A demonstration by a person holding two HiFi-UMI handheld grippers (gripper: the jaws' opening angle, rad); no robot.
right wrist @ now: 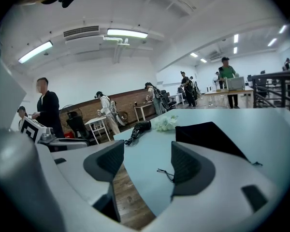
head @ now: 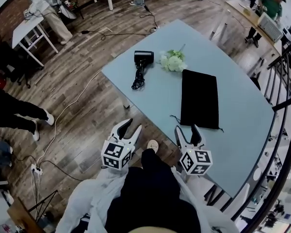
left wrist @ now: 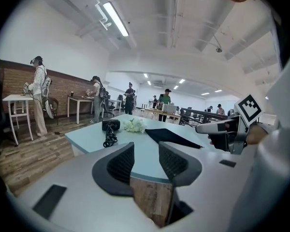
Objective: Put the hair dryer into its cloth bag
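A black hair dryer [head: 142, 61] lies near the far left corner of the pale blue table [head: 242, 125], its cord coiled beside it; it also shows in the left gripper view [left wrist: 110, 125] and the right gripper view [right wrist: 140, 126]. The black cloth bag [head: 200, 98] lies flat in the middle of the table [left wrist: 167, 136] [right wrist: 209, 134], drawstring toward me. My left gripper [head: 127, 129] hangs open off the table's near edge, above the floor. My right gripper [head: 188, 134] is open over the near edge, just short of the bag. Neither holds anything.
A bunch of white flowers [head: 172, 61] lies between the dryer and the bag. Cables [head: 63, 111] run over the wooden floor to the left. A white side table [head: 31, 30] and people stand beyond. A black railing [head: 286, 101] runs along the right side.
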